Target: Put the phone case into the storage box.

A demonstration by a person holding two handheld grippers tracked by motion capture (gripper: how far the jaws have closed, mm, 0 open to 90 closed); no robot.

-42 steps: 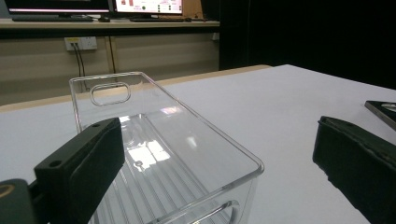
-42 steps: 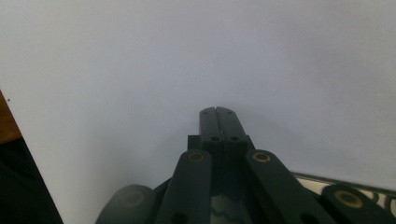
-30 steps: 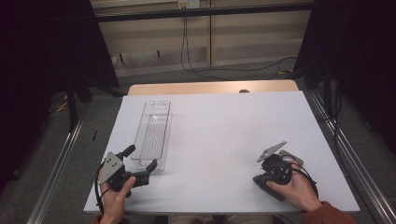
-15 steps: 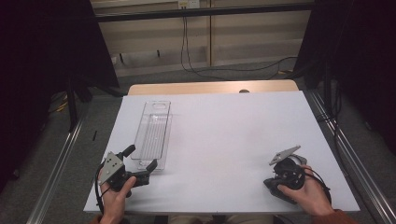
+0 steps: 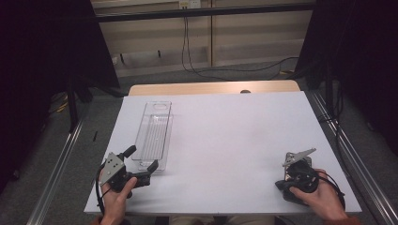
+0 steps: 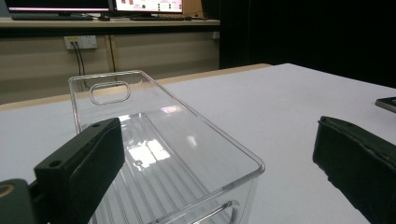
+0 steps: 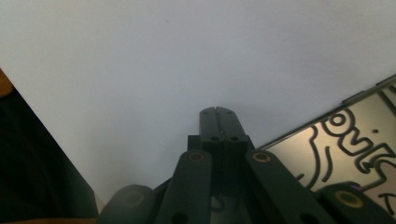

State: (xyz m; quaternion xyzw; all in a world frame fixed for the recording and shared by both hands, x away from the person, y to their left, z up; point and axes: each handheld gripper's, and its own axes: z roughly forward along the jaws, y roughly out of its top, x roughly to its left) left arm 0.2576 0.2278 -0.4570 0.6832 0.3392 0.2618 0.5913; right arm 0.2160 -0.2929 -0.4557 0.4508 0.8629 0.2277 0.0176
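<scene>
On the white bench (image 5: 225,140) I see a clear plastic bin (image 5: 154,135) left of the frame's centre, with nothing inside. My left gripper (image 5: 140,158), jaws wide, sits at its near end. My right gripper (image 5: 296,158), lower right, is closed on nothing.

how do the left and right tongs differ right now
The left tongs stand wide open with the clear bin's near end between the jaws; the right tongs are shut on nothing. The left sits by the bin, the right over bare table at the near right corner. Both are black and hand-held.
</scene>
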